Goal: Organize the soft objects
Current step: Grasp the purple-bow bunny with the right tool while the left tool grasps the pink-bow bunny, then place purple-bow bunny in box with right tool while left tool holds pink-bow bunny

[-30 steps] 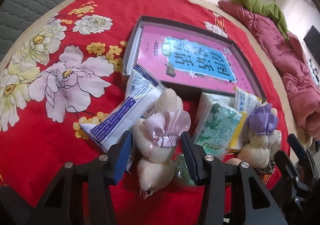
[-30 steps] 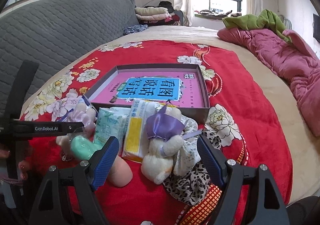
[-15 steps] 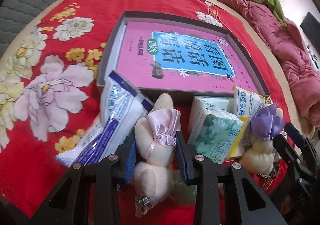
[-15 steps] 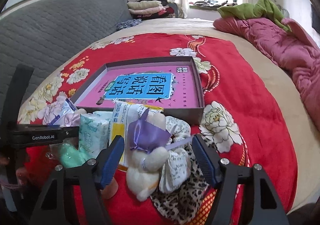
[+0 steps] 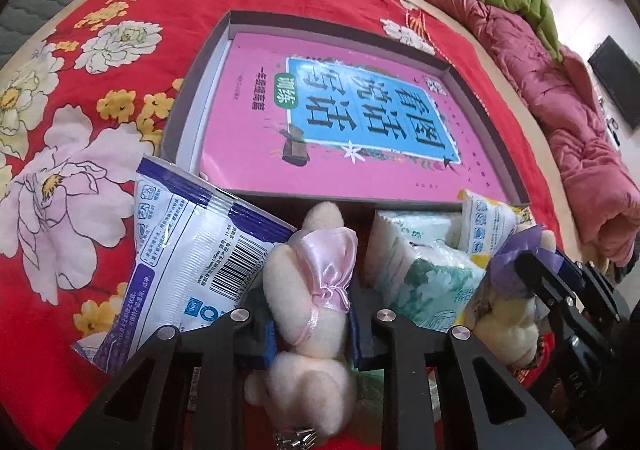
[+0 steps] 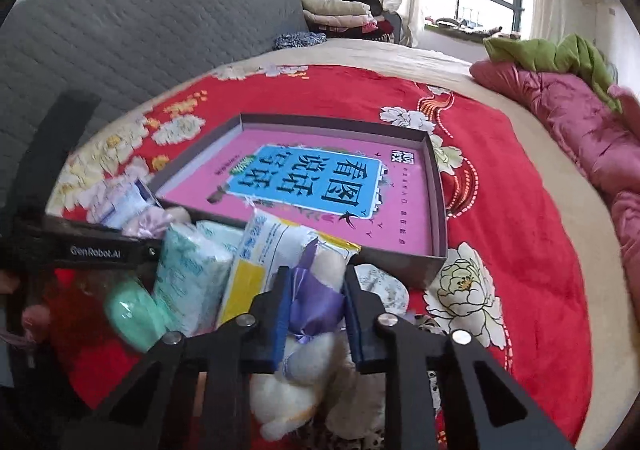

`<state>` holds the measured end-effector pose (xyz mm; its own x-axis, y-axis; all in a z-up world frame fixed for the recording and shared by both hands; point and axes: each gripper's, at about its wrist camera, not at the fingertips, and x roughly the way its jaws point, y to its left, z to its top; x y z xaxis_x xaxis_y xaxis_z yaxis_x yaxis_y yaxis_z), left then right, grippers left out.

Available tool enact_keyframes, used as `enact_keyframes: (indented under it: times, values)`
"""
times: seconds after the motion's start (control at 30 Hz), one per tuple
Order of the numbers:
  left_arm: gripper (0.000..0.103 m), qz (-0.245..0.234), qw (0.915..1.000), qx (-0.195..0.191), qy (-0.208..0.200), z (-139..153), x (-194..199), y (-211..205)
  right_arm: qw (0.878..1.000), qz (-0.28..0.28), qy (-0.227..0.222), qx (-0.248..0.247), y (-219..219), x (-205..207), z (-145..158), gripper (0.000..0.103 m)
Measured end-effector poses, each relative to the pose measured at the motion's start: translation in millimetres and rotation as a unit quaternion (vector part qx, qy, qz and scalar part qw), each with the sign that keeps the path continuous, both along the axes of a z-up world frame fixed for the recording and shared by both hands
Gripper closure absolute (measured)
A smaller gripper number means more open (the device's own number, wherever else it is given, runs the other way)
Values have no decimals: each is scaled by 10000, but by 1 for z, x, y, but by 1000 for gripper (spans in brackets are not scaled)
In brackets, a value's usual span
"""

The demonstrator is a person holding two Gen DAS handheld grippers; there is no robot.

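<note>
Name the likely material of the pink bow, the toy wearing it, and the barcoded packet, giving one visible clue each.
Pink bow: probably satin ribbon; it shines and creases sharply.
Toy: plush fabric, matte; fuzzy edges.
Packet: thin plastic film, glossy; crinkles, glare, crimped seal.

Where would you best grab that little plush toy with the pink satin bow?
Around its narrow middle, just under the pink bow, coming from above with a pad on each flank. The plush toy lies lengthwise between the fingers, and its soft waist squeezes easily. The left gripper is closing there now, pads pressing both sides.
</note>
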<state>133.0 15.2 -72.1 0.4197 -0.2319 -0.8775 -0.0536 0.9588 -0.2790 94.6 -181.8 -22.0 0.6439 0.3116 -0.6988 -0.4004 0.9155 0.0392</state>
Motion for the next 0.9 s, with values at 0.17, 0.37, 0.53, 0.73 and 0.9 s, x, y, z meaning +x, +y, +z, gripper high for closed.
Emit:
enact_keyframes:
  times: [0.17, 0.37, 0.53, 0.73, 0.9]
  values:
    - [77, 60, 9997, -156, -155, 9, -2, 4, 9992, -98, -148, 372, -12, 0, 14, 82]
    - [77, 70, 9988, -138, -466, 29, -8, 4, 9960, -190, -361, 801, -28, -2, 33, 83]
    - [77, 126, 9971, -15, -751, 51, -15, 3, 9929, -258, -428, 1084, -36, -1, 42, 83]
    - [77, 163, 9951, 182, -958, 70, -22, 2, 9893, -272, -544, 1323, -42, -2, 52, 83]
    - [77, 171, 9914, 467, -1212, 86, -27, -3, 9877, -286, -693, 1375, -43, -2, 59, 83]
